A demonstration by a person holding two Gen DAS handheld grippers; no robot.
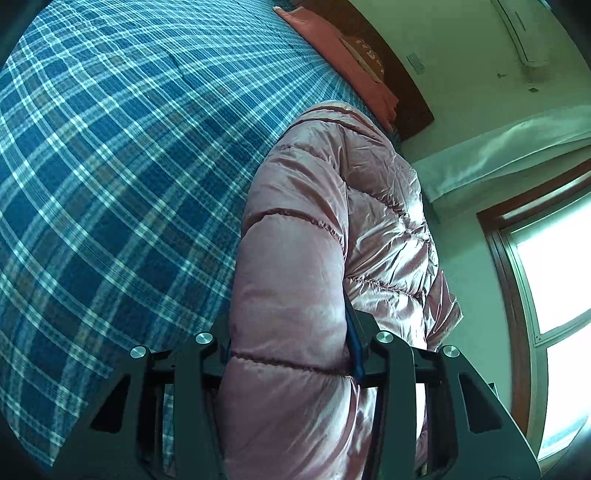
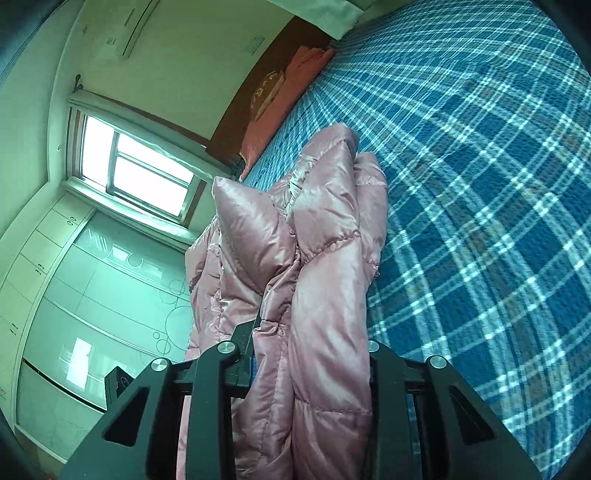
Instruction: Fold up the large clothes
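A shiny pink quilted puffer jacket (image 1: 295,258) hangs bunched between my two grippers, lifted off the blue plaid bed cover (image 1: 110,166). My left gripper (image 1: 291,350) is shut on a thick padded fold of the jacket, which fills the gap between its fingers and hides the tips. In the right wrist view the jacket (image 2: 325,258) stands up in folds, and my right gripper (image 2: 310,354) is shut on it the same way. The plaid bed cover (image 2: 480,203) lies to the right of it.
A pink pillow (image 1: 343,62) lies against the dark wooden headboard (image 1: 402,96) at the head of the bed. A window (image 2: 136,166) and a pale wardrobe (image 2: 92,295) stand beside the bed. An air conditioner (image 1: 517,33) hangs on the wall.
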